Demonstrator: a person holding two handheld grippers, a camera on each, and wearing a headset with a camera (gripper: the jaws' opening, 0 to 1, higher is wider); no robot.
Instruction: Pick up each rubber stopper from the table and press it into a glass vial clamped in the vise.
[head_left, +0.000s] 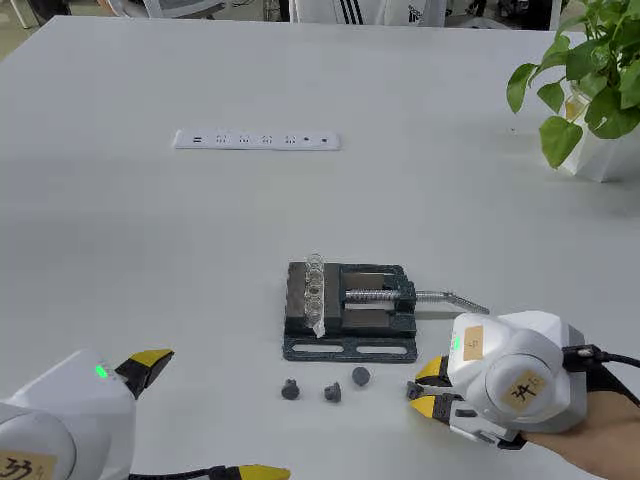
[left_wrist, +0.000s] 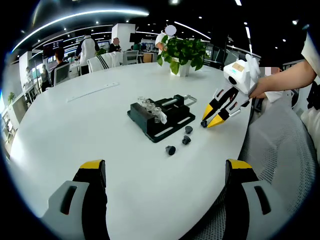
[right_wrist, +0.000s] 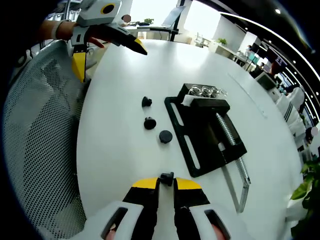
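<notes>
A black vise (head_left: 350, 312) at the table's middle clamps a row of clear glass vials (head_left: 315, 288). Three dark rubber stoppers (head_left: 290, 389), (head_left: 332, 392), (head_left: 361, 376) lie loose in front of it. My right gripper (head_left: 428, 388) sits low on the table to their right, shut on a fourth stopper (right_wrist: 166, 178) held at its yellow tips. The vise (right_wrist: 210, 130) lies ahead and to the right of it, with the vials (right_wrist: 202, 91) at its far end. My left gripper (left_wrist: 166, 169) is wide open with nothing in it, well short of the vise (left_wrist: 160, 116) and the stoppers (left_wrist: 170, 149).
A white power strip (head_left: 257, 140) lies at the back of the table. A potted plant (head_left: 590, 90) stands at the far right. The vise handle (head_left: 455, 298) sticks out to the right. A mesh chair (right_wrist: 45, 130) stands by the table's near edge.
</notes>
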